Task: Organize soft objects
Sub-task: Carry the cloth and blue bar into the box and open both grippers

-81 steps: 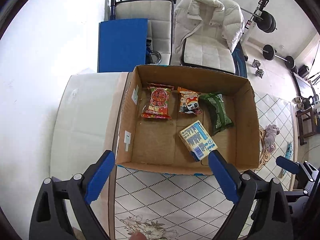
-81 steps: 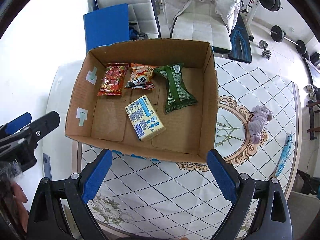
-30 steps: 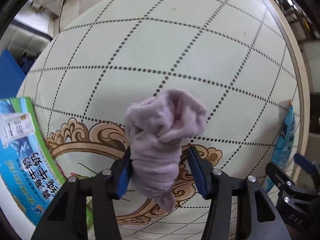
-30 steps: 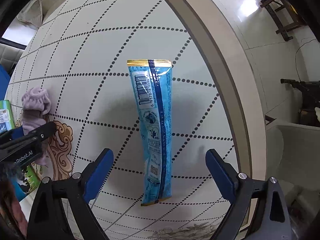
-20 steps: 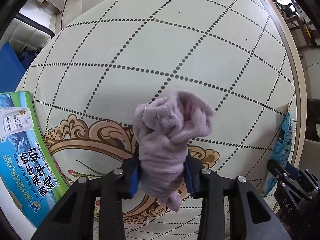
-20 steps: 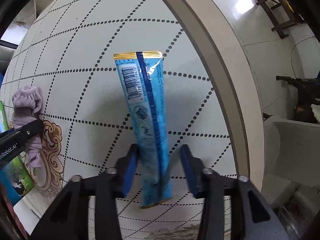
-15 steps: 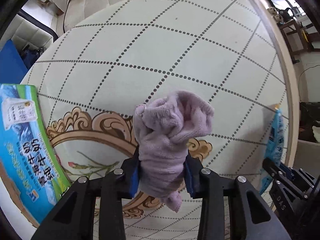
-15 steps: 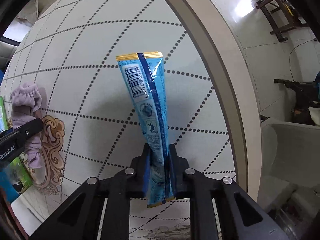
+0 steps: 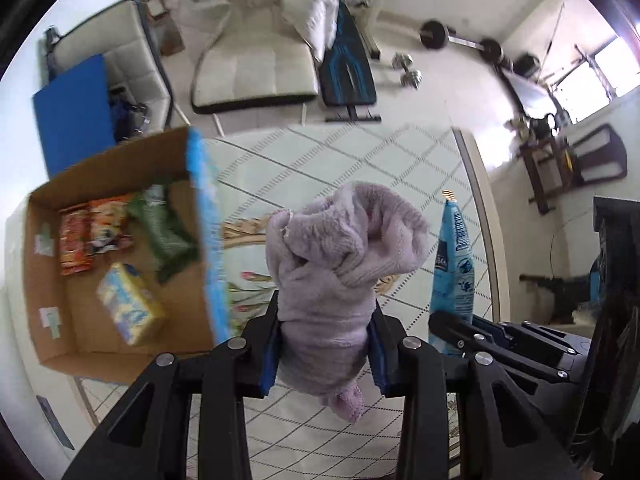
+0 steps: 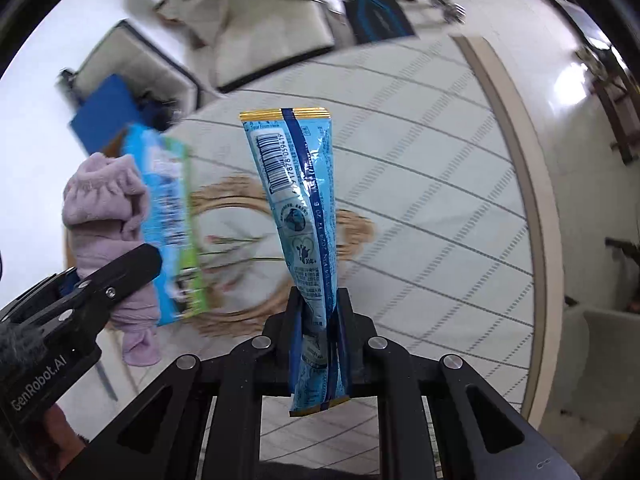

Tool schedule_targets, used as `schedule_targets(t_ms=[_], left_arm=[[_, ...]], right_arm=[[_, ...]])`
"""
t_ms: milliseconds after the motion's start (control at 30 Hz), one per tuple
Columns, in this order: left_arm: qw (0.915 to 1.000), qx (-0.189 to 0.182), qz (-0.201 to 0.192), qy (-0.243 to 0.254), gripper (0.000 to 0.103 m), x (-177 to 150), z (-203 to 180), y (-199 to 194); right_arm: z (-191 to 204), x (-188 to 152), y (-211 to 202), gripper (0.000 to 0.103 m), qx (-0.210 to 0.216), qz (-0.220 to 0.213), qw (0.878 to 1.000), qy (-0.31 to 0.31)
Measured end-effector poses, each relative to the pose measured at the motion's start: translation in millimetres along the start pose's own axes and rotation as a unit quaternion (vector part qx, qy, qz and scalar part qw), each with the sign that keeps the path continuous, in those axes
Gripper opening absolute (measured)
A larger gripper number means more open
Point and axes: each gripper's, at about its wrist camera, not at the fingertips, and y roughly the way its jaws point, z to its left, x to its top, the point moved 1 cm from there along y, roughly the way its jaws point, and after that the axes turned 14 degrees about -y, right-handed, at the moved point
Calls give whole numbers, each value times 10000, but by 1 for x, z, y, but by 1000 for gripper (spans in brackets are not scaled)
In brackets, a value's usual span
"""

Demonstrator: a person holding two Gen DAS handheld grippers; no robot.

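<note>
Both items now lifted off tabletop (image 9: pixel 340 152): left gripper (image 9: pixel 326 344) clamps purple sock (image 9: pixel 344 264), right gripper (image 10: pixel 318 316) clamps blue sachet (image 10: pixel 298 208); cardboard box (image 9: pixel 120 332) at nine o'clock awaits both.

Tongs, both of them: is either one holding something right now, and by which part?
Yes. Left tongs pinch the purple sock near its lower end. Right tongs clamp the blue packet near its bottom end.

Lilac sock (image 9: pixel 340 276) in left tool (image 9: pixel 325 354)
</note>
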Motion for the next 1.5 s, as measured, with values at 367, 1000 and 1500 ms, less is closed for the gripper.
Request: schedule_targets(t_ms=[367,1000,1500], left_arm=[[9929,558,-527,-905,33,37,205,-81],[9833,989,656,-1380,33,45,309,54],[9774,1364,970,-1294,36,53,313,87]], right_arm=[[185,59,-7,16,209,-217,9956,-883],[229,109,154,16,-975,718,9910,-568],[229,116,176,18,-1346,845,9857,-557]])
